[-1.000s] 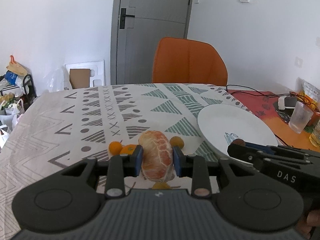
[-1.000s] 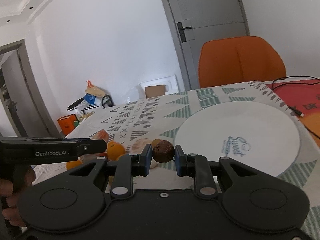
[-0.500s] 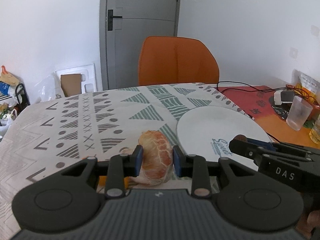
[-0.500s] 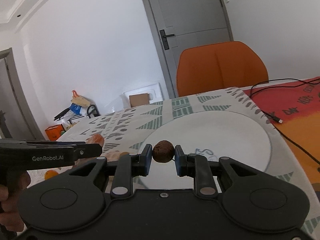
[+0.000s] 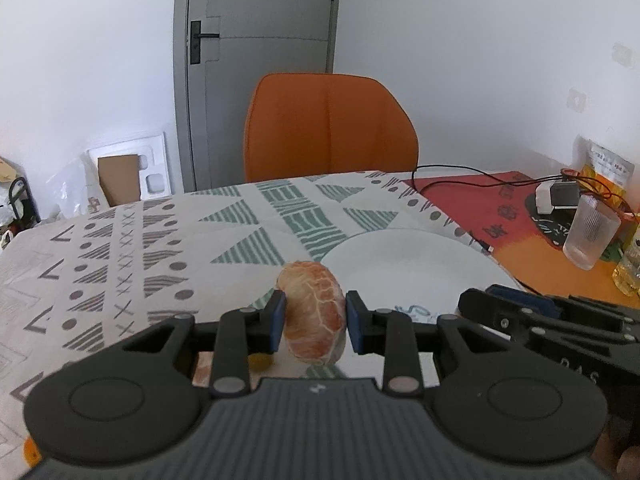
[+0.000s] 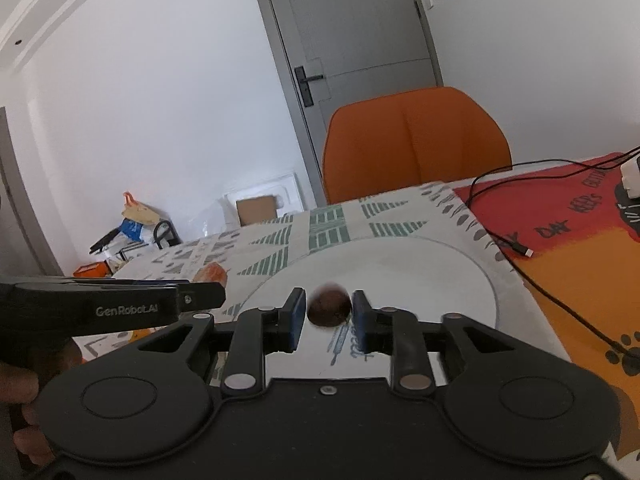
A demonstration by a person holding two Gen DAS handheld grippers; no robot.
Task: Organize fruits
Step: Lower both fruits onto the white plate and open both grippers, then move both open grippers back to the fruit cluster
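Note:
My left gripper is shut on a peeled orange and holds it above the tablecloth, just left of the white plate. My right gripper hangs over the same plate. Its jaws have parted, and a small brown round fruit, blurred, sits between them with gaps on both sides. The left gripper's side also shows in the right wrist view, with the peeled orange at its tip. Small orange fruits lie on the cloth under the left gripper, mostly hidden.
An orange chair stands at the table's far edge. On the right lie a red-orange mat, a black cable, a charger and a ribbed glass. Bags and boxes sit on the floor at left.
Both grippers have moved right and forward towards the plate. The right gripper's jaws have opened, and the brown fruit between them is now loose and blurred.

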